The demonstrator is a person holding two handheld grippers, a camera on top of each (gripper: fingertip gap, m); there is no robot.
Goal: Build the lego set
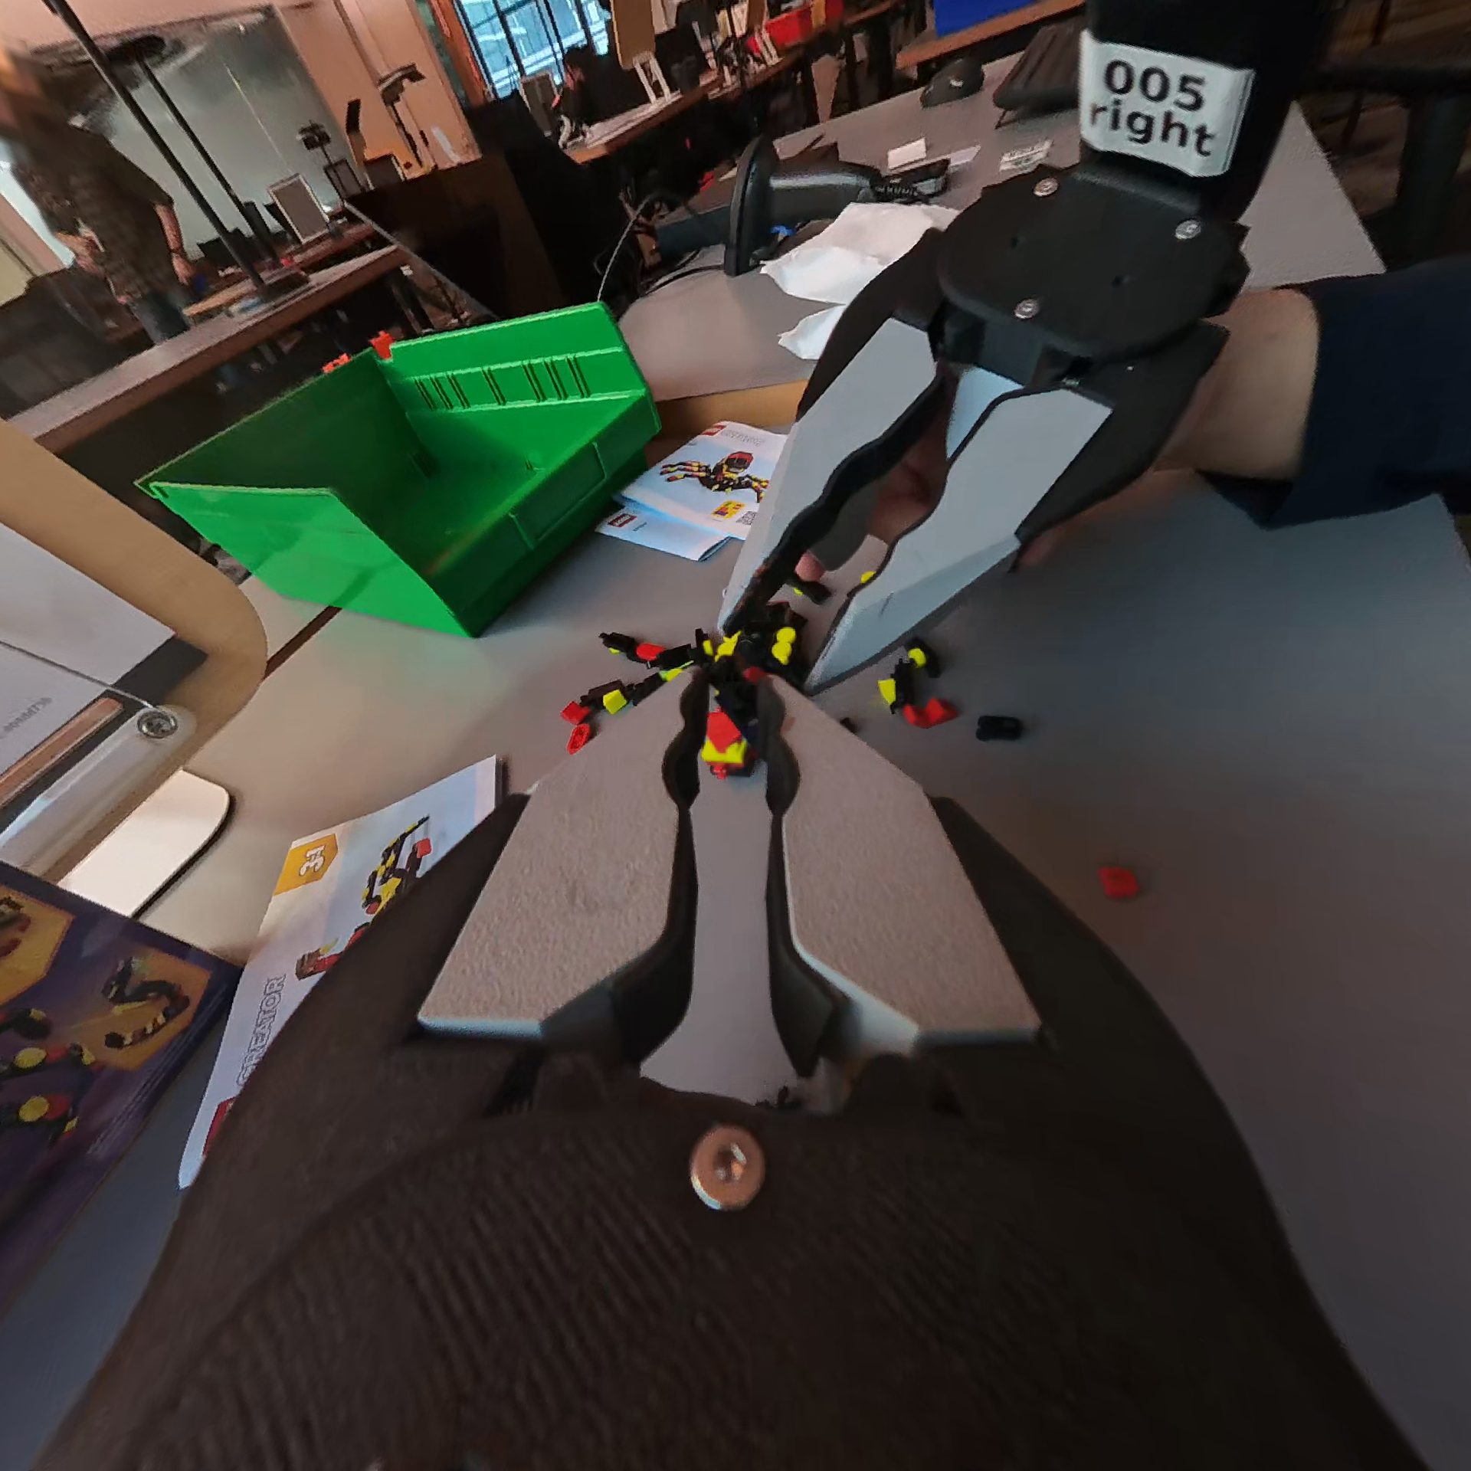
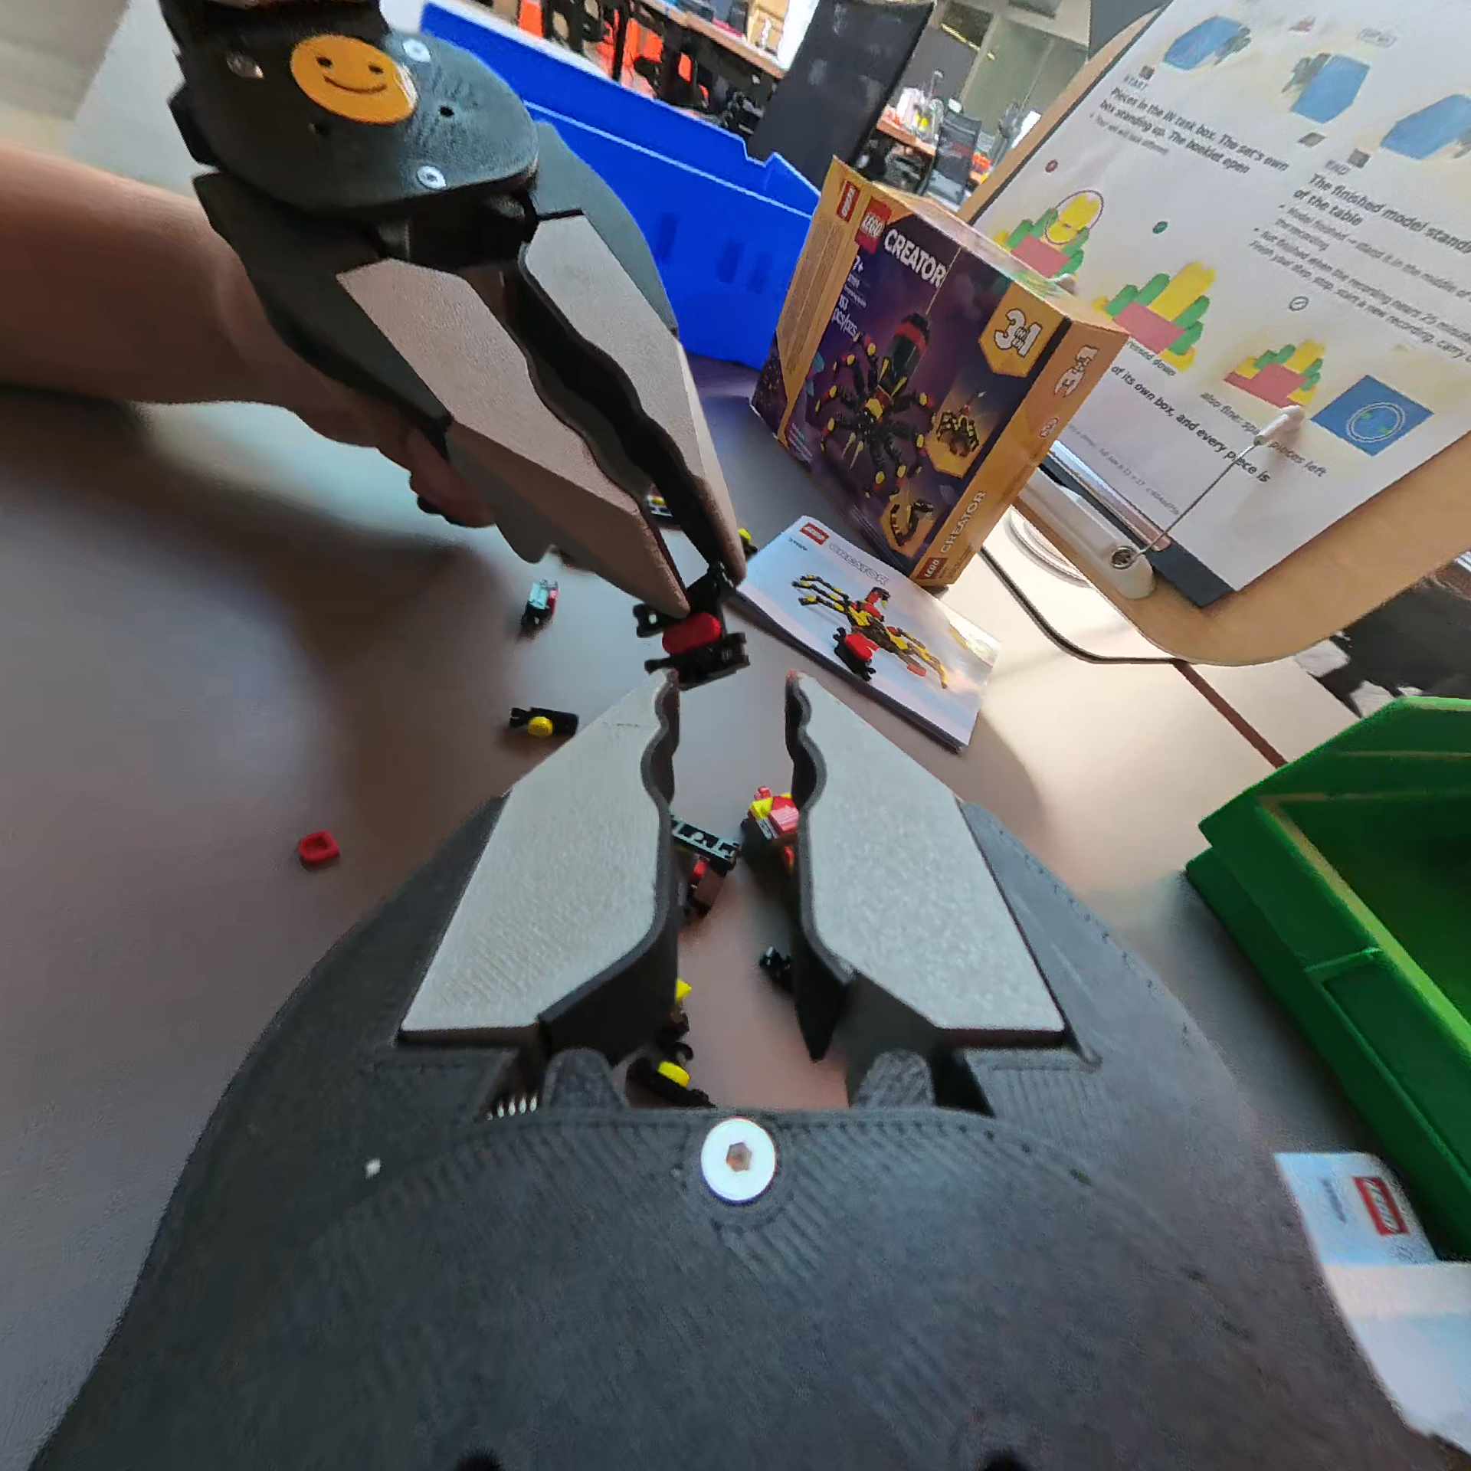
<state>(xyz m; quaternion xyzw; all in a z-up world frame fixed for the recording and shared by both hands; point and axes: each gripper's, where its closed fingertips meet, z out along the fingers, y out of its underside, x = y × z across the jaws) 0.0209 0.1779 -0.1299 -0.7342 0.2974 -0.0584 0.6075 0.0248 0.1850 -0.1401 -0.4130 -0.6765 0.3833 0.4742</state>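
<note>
1. Left wrist view: my left gripper (image 1: 728, 700) is pinched on a small brick assembly (image 1: 728, 744) of black, red and yellow pieces, held off the grey table (image 1: 1194, 796); in the right wrist view the same gripper (image 2: 704, 593) shows that assembly (image 2: 694, 637) hanging from its tips.
2. My right gripper (image 2: 732, 684) stands spread with nothing between its fingers; its tips are just beside the held assembly.
3. In the left wrist view the right gripper (image 1: 768, 645) straddles the far end of the black-and-yellow cluster (image 1: 756, 649); I cannot tell whether its fingers touch it.
4. Loose pieces lie about: leg segments (image 1: 629, 676), a red-and-yellow bit (image 1: 915, 692), a lone red stud (image 1: 1118, 882).
5. A booklet (image 2: 868, 621), the printed box (image 2: 923, 374) and a green bin (image 1: 414, 477) stand well apart.
6. To handle this well I judge my left should stay steady and level, and my right should close squarely on one piece only.
</note>
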